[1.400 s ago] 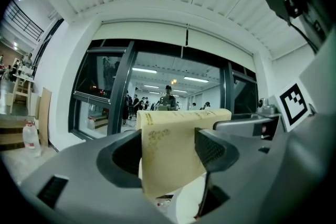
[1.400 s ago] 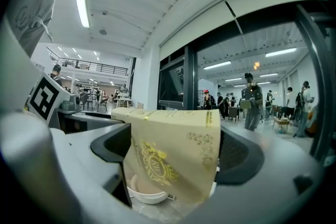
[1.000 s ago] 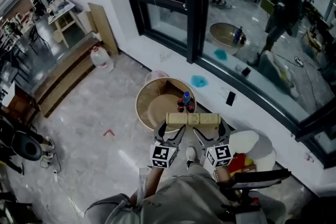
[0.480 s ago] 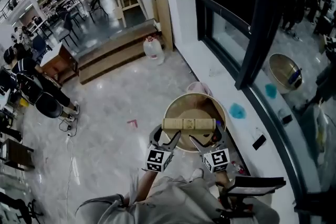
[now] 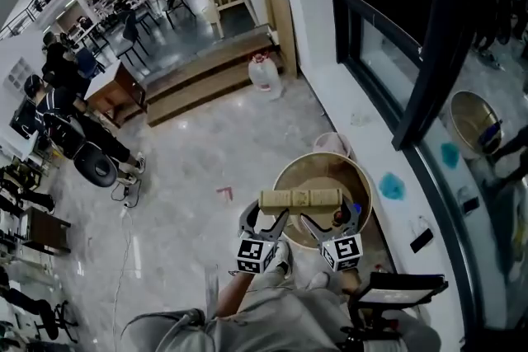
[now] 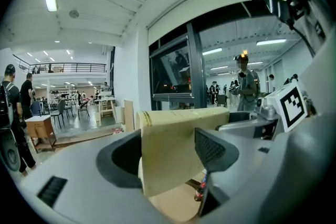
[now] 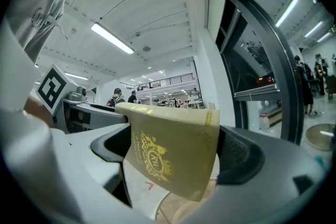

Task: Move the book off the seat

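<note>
Both grippers grasp one book (image 5: 301,199). The left gripper (image 5: 265,215) is clenched on its left end and the right gripper (image 5: 331,217) on its right end, pads pressed against the covers. The book is beige with a gold crest on one cover. It is held level in the air, spine up, above a round tan tub (image 5: 322,155) standing on the pale floor (image 5: 190,169) beside the window ledge on the right.

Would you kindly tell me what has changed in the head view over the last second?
The book has been carried from the near rim of the round wooden tub to above its middle, and the view has turned toward the hall, so the white seat is out of the picture. Unchanged: the left hand-held gripper and the right hand-held gripper stay clamped on the book's ends, and it stays level.
</note>
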### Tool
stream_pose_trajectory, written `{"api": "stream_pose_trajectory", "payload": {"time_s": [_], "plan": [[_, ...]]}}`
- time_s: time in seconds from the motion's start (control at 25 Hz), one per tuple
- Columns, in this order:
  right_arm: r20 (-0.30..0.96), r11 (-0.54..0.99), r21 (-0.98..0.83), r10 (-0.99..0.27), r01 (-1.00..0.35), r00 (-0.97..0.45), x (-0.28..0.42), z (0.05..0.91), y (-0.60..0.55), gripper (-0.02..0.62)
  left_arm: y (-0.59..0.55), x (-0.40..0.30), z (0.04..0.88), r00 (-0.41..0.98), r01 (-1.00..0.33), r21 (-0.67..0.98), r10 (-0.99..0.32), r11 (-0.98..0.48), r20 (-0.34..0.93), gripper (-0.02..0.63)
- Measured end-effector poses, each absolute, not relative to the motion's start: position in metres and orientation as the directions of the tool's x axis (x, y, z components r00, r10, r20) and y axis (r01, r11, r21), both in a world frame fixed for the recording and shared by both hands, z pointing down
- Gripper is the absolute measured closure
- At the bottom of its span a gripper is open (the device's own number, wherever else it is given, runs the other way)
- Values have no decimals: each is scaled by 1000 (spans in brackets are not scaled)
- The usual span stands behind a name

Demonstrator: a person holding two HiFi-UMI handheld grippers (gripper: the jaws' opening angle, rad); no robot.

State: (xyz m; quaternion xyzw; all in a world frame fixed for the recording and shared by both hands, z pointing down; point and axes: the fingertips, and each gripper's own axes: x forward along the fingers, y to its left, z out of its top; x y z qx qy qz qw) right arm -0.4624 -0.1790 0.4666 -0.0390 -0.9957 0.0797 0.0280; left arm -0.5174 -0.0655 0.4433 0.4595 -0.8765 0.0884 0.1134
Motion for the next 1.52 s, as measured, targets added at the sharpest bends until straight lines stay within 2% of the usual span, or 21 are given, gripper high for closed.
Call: {"api": "stream_pose_trajectory", "payload": {"time_s": [0.24, 0.48, 0.88, 1.12, 1.36, 1.52], "plan": [[82, 995, -80, -50, -56, -995, -492, 470, -231, 117, -122, -560, 452, -463, -881, -7, -861, 472, 210, 290], [100, 972, -46, -225, -231, -969, -520, 445, -280, 117, -184, -609, 430, -286, -958, -6, -947, 288, 146, 308], [121, 904, -20, -422, -427, -899, -583, 428, -304, 117, -220, -684, 420, -130, -991, 16, -989, 131, 77, 308], [25, 880, -13, -475, -475, -880, -593, 385, -317, 117, -233, -695, 385, -132, -991, 2, -991, 132, 8, 308], [35, 917, 29, -398, -397, -917, -601, 383, -316, 117, -222, -693, 385, -223, -974, 38, -975, 224, 23, 308], [45, 906, 34, -424, -423, -905, -599, 386, -315, 117, -218, -689, 382, -247, -969, 2, -968, 248, 39, 308]]}}
